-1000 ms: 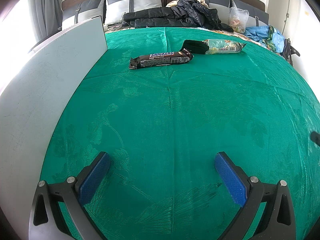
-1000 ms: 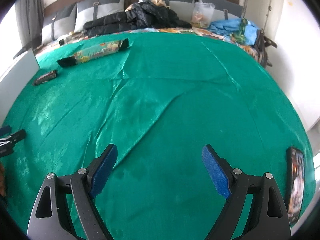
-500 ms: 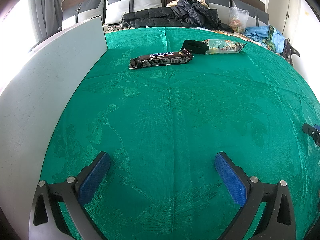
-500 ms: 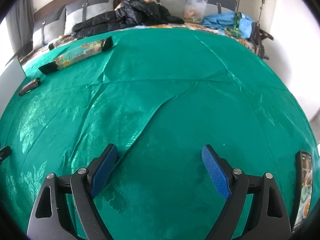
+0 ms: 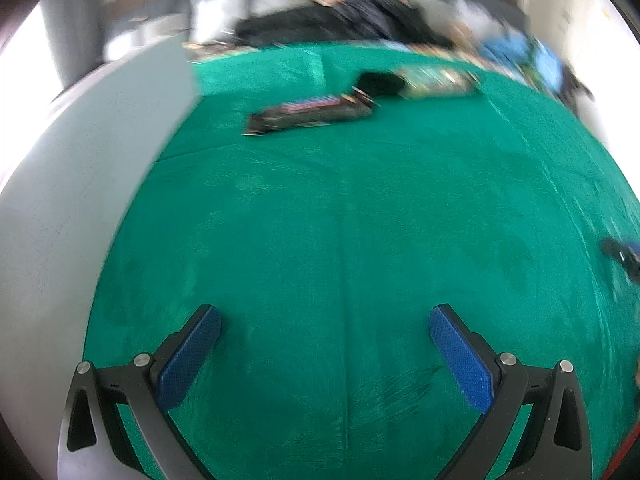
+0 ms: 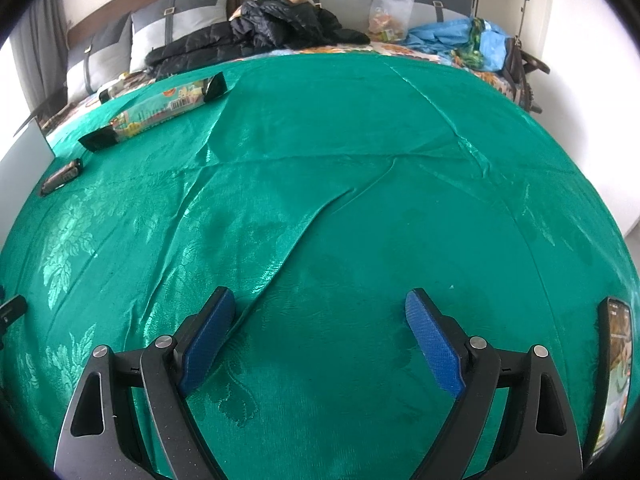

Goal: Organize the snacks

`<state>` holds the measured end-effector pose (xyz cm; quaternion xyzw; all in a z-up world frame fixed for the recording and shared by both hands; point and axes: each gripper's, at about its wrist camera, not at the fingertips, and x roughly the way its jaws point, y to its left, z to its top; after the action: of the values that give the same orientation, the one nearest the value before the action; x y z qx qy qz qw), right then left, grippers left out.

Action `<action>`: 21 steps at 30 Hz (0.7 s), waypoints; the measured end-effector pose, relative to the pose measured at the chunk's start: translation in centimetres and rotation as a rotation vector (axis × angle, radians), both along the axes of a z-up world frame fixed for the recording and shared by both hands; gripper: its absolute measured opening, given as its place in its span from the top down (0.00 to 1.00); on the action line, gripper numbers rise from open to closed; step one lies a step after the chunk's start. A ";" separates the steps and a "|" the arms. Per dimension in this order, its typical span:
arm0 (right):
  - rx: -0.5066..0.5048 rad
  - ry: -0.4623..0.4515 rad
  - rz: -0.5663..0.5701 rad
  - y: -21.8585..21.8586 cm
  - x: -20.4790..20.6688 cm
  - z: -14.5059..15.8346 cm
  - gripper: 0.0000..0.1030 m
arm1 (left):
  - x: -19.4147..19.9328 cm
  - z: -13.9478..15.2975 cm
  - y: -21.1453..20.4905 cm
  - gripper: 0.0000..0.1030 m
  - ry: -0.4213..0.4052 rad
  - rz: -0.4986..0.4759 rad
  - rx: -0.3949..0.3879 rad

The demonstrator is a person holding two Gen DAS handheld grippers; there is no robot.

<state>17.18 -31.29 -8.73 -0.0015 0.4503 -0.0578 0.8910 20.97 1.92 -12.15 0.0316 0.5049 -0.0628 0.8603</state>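
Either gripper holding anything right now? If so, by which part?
Nothing held. The left gripper and the right gripper are both open over bare green cloth; the chocolate bar and long snack pack lie untouched farther off.

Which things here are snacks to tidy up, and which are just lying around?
Snacks for the job:
- dark chocolate bar
- long green snack packet

Just lying about:
- black jacket
- clear plastic bag
- blue bag
- phone at the right edge
- white board

Both grippers, left and right, are open and empty.
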 end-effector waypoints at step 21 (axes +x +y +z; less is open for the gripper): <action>0.001 0.002 0.002 0.2 0.2 0.0 0.11 | 19.2 1.5 -0.5 0.55 0.158 -0.252 0.120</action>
<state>17.36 -31.14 -8.70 -0.0017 0.4513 -0.0569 0.8905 40.15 1.45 -10.65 0.1413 0.5658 -0.1424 0.7997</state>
